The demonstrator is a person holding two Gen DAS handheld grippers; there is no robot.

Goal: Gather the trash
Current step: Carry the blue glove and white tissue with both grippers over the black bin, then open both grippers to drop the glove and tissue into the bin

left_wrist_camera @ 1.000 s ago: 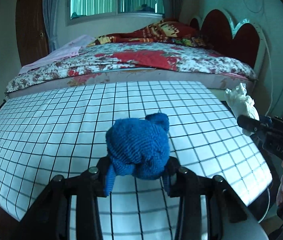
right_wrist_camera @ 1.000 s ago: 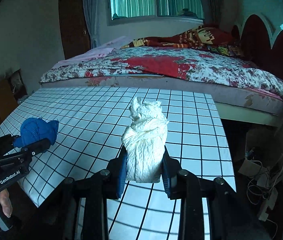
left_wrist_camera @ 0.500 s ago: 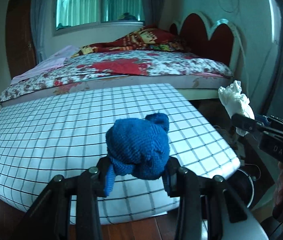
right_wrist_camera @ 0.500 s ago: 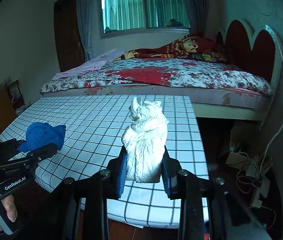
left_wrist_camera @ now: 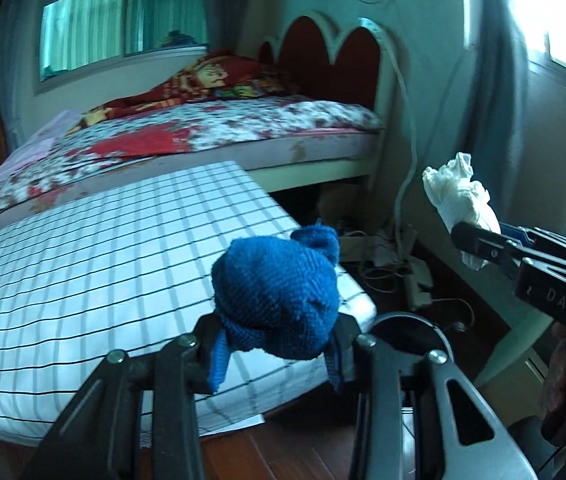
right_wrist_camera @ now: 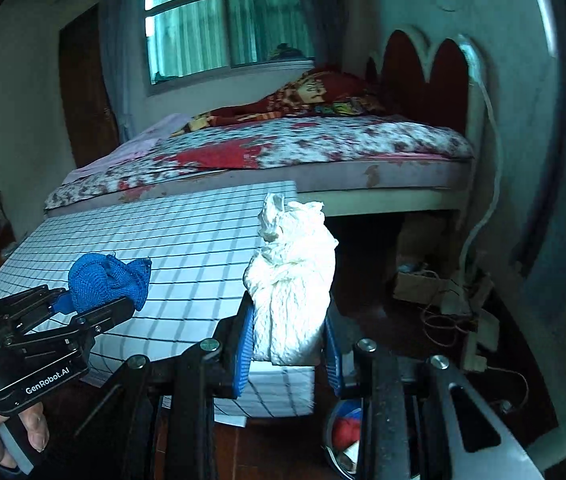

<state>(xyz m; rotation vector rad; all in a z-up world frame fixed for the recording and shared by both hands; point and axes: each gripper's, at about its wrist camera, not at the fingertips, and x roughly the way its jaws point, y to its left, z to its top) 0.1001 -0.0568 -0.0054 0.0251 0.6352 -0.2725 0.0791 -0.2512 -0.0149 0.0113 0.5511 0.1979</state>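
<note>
Both grippers swung past the checked table [left_wrist_camera: 103, 248], jaws clamping blue cloth [left_wrist_camera: 277, 296] and tissue wad [right_wrist_camera: 291, 284].

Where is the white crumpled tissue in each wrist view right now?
Left wrist: white crumpled tissue at right, pinched in the right gripper.
Right wrist: white crumpled tissue at centre, between that gripper's fingers.
Shared landmark: the grid-patterned table in front of the bed.
</note>
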